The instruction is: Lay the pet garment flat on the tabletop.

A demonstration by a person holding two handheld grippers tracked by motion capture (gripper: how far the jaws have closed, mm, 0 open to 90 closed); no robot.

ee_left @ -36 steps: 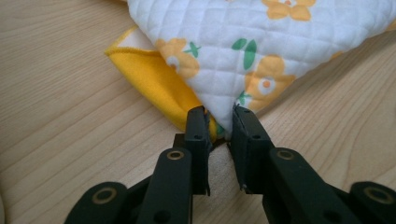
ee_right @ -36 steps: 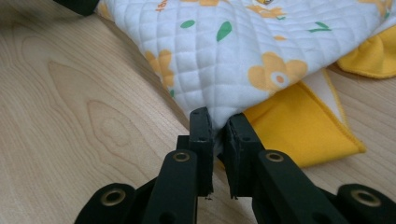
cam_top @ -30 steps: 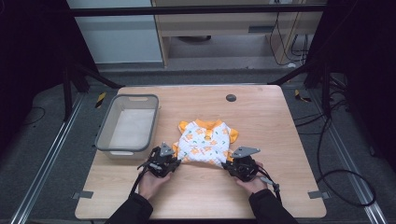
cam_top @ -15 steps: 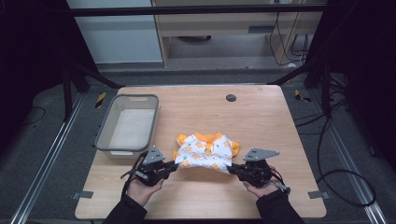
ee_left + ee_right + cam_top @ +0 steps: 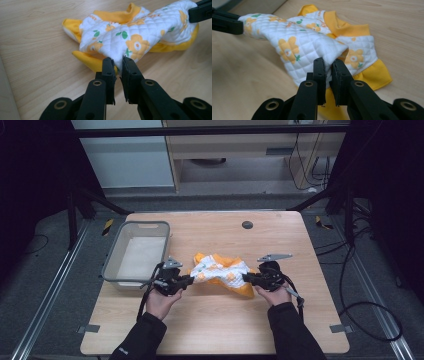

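A small quilted white garment (image 5: 220, 271) with yellow flowers and orange-yellow trim is stretched between my two grippers above the wooden table (image 5: 215, 325). My left gripper (image 5: 189, 279) is shut on its left end, and the quilted cloth (image 5: 130, 37) is pinched between the black jaws (image 5: 117, 65). My right gripper (image 5: 246, 277) is shut on the right end, with the garment (image 5: 312, 40) bunched in its jaws (image 5: 328, 65). The yellow hem (image 5: 374, 75) hangs down onto the table. The other gripper's jaw tips show at the far end of the cloth in each gripper view.
A grey plastic bin (image 5: 122, 270) stands on the table's left side, close to my left hand. A dark round hole (image 5: 247, 224) sits near the table's far edge. Bare wood lies in front of and behind the garment.
Both grippers have pulled toward the near edge and spread apart, lifting the garment's near edge and folding it over so it bunches between them.
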